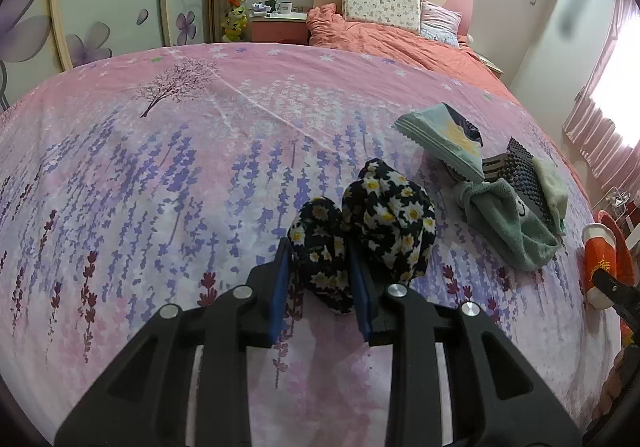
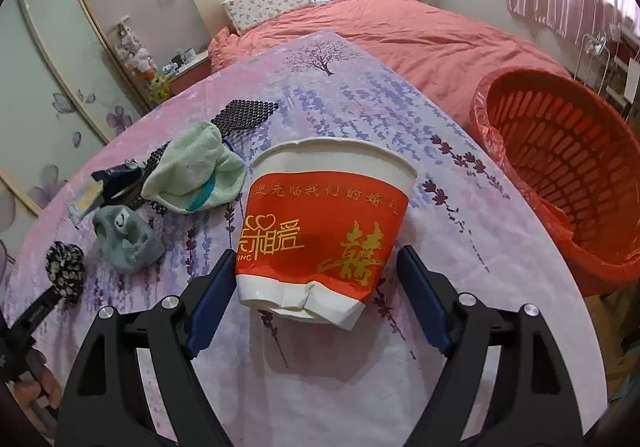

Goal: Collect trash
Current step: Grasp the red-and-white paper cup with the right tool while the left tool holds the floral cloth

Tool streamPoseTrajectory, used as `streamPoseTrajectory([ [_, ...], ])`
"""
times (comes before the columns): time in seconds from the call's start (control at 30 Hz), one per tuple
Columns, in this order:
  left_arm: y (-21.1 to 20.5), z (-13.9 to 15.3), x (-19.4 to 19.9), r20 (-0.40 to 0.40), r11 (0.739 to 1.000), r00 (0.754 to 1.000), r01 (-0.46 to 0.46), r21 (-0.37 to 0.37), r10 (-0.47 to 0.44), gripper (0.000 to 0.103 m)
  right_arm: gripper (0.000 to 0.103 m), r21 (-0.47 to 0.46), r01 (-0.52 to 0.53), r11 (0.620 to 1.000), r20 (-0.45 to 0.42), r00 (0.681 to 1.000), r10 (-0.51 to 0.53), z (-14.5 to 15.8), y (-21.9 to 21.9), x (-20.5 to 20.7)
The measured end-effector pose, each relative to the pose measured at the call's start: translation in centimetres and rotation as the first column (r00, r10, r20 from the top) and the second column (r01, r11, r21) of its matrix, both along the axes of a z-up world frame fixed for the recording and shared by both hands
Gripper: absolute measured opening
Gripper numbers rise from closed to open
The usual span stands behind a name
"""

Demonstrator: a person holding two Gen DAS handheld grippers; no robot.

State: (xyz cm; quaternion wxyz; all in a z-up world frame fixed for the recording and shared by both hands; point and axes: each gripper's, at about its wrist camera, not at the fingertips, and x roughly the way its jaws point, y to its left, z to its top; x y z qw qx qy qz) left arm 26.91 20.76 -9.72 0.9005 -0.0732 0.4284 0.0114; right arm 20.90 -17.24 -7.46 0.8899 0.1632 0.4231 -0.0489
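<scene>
Left gripper (image 1: 320, 279): matte black plastic linkage arms with triangular cut-outs, round silver pivot screws at the joints, flat blue pads (image 1: 280, 283) lining the inner finger faces. Right gripper (image 2: 316, 299): same black frame, silver screws, blue pads (image 2: 212, 303).

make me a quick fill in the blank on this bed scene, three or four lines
1. The left gripper is shut on a black cloth printed with white ____.
2. The paper cup between the right gripper fingers has a wide ____ band.
3. The red basket stands to the ____ of the cup in the right wrist view.
4. The green towel partly covers a black ____ mat.

Missing words: daisies; red; right; mesh
</scene>
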Motion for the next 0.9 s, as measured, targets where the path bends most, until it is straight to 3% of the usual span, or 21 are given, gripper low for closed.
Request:
streamPoseTrajectory([
  [0.3, -0.2, 0.0, 0.0, -0.002, 1.0, 1.0, -0.004, 0.009, 0.004, 0.032, 0.078, -0.151, 0.01, 0.988, -0.031, 0.999, -0.015, -0.4, 0.9, 1.1],
  [0.47, -0.6, 0.0, -0.1, -0.006, 0.999, 1.0, -0.002, 0.035, 0.003, 0.034, 0.08, -0.193, 0.0, 0.981, -0.054, 0.999, -0.011, -0.5, 1.4, 1.3],
  [0.53, -0.2, 0.1, -0.2, 0.002, 1.0, 1.0, 0.002, 0.005, -0.002, 0.036, 0.083, -0.191, -0.012, 0.981, -0.055, 0.998, 0.001, -0.5, 1.5, 1.2],
  [0.6, 0.6, 0.3, -0.7, 0.019, 0.999, 0.999, -0.03, -0.019, 0.03, 0.064, 0.084, -0.197, -0.031, 0.98, -0.057, 0.998, 0.02, -0.5, 1.6, 1.2],
  [0.73, 1.3, 1.5, -2.2, 0.059, 1.0, 0.998, -0.011, -0.025, 0.012, 0.071, 0.083, -0.158, -0.077, 0.984, -0.036, 0.997, 0.072, -0.2, 0.8, 0.5],
  [0.8, 1.1, 2.3, -2.9, 0.089, 1.0, 0.996, 0.002, -0.012, -0.001, 0.081, 0.083, -0.128, -0.076, 0.989, -0.026, 0.997, 0.073, -0.1, 0.1, 0.1],
  [0.9, 0.5, 3.3, -3.5, 0.115, 1.0, 0.993, 0.006, -0.016, -0.004, 0.089, 0.083, -0.105, -0.08, 0.991, -0.021, 0.997, 0.079, 0.0, -0.3, -0.2],
])
